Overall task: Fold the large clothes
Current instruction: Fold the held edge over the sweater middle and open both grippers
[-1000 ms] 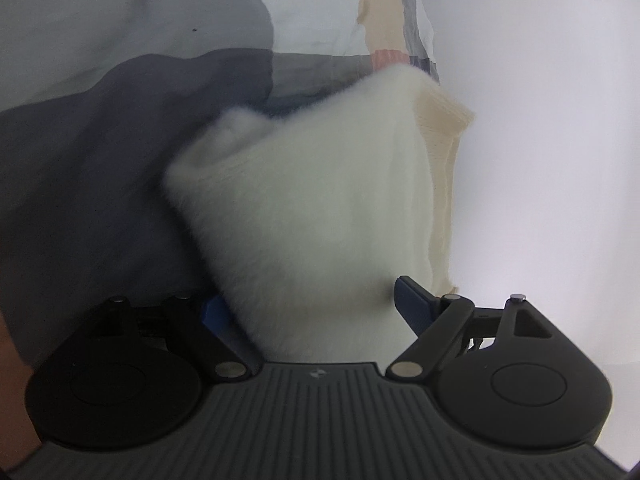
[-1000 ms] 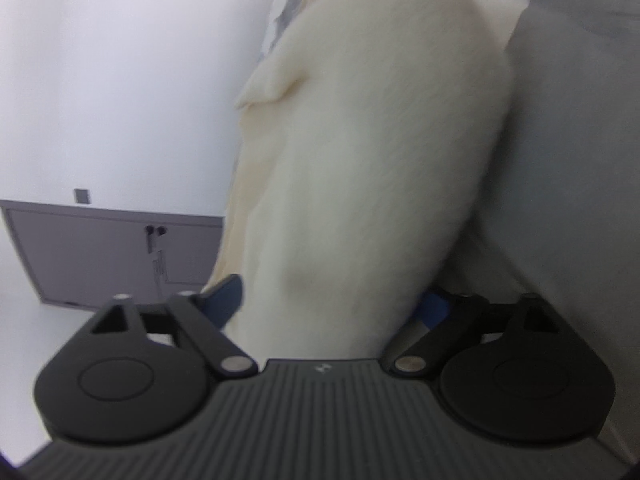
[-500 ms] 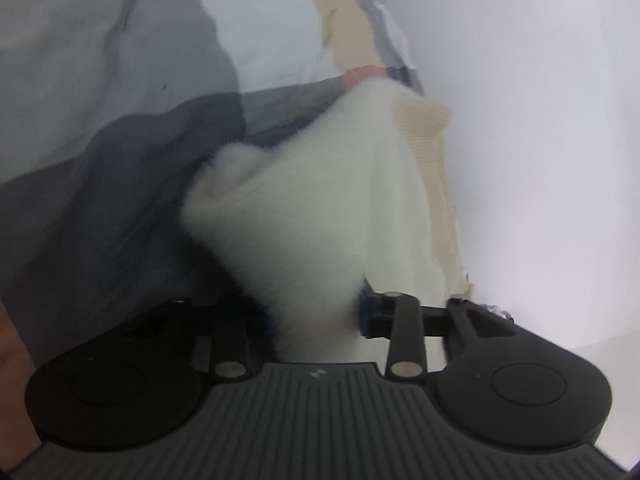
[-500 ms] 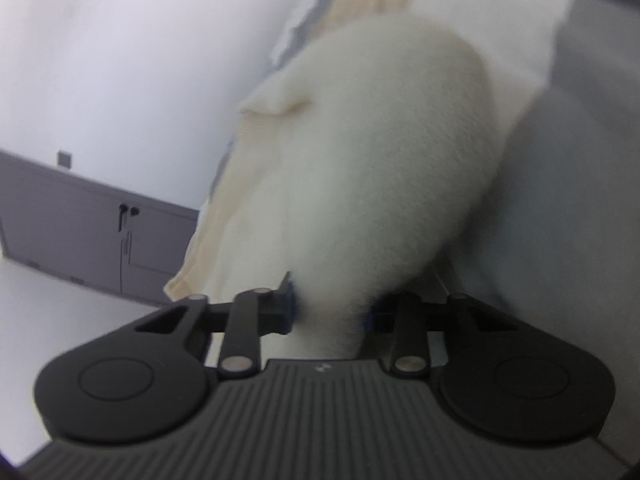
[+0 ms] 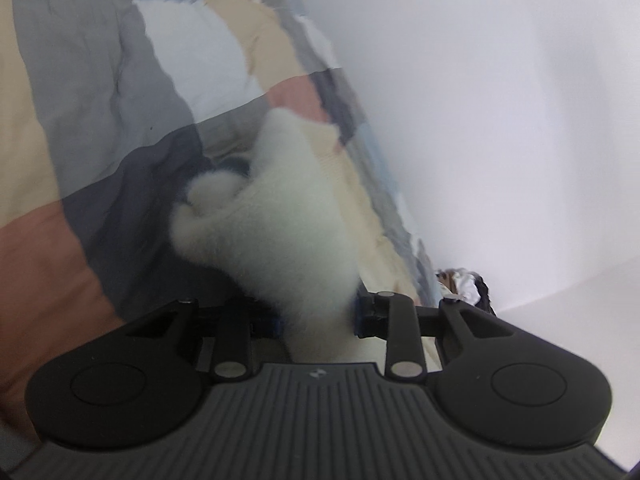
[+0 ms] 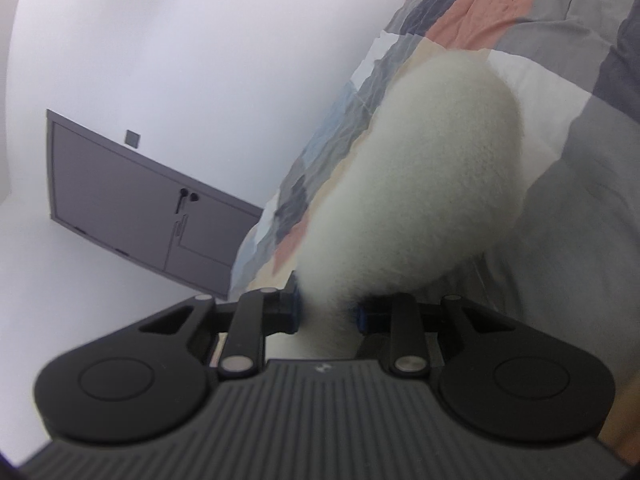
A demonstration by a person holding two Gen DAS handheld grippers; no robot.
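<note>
Fleecy white garment [image 5: 280, 232] pinched in left gripper [image 5: 318, 322], jaws closing, and right gripper [image 6: 326, 314]; lift evenly, apparently sagging ahead.

On my feeds the garment [image 5: 280, 216] is fluffy off-white, with a smoother cream ribbed edge showing in the left view. Under it the bedspread [image 5: 100, 112] is a patchwork of grey, dark navy, beige, salmon pink, pale blue and white blocks. Both grippers, left [image 5: 318, 320] and right [image 6: 326, 314], are matt black with blue pads; I also see a white wall [image 5: 500, 120] and a grey cabinet [image 6: 132, 200] with dark handles.
</note>
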